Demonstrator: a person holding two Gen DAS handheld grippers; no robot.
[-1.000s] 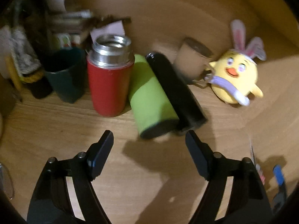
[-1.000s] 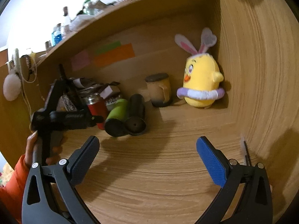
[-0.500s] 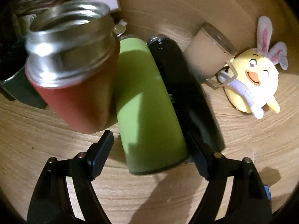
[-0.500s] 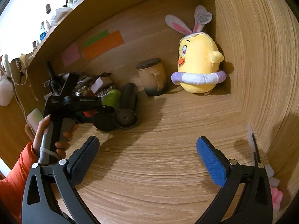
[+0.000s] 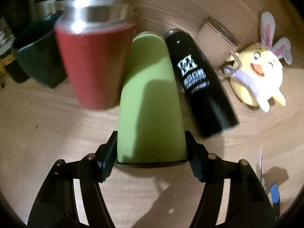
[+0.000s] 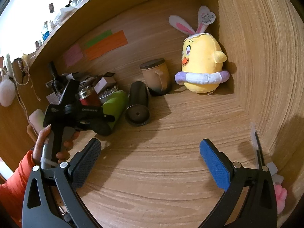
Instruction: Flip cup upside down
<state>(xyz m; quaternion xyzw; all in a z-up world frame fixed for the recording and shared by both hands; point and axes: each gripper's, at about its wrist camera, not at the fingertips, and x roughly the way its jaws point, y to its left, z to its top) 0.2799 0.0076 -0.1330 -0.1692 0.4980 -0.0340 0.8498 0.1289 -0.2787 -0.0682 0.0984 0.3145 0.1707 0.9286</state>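
A green cup (image 5: 150, 102) lies on its side on the wooden shelf, its near end toward me. My left gripper (image 5: 151, 152) is shut on that near end, one finger on each side. It also shows in the right wrist view (image 6: 115, 104), partly hidden behind the left gripper (image 6: 106, 121). My right gripper (image 6: 150, 161) is open and empty over bare shelf, well in front of the cups.
A black cup (image 5: 199, 83) lies beside the green one on its right. A red steel flask (image 5: 95, 57) stands on its left, a dark green mug (image 5: 38, 57) beyond. A beige mug (image 6: 156, 76) and yellow plush chick (image 6: 201, 66) stand at the back right corner.
My left gripper has moved forward over the green cup's near end and its fingers have closed onto it. The right gripper has stayed open, shifting only slightly.
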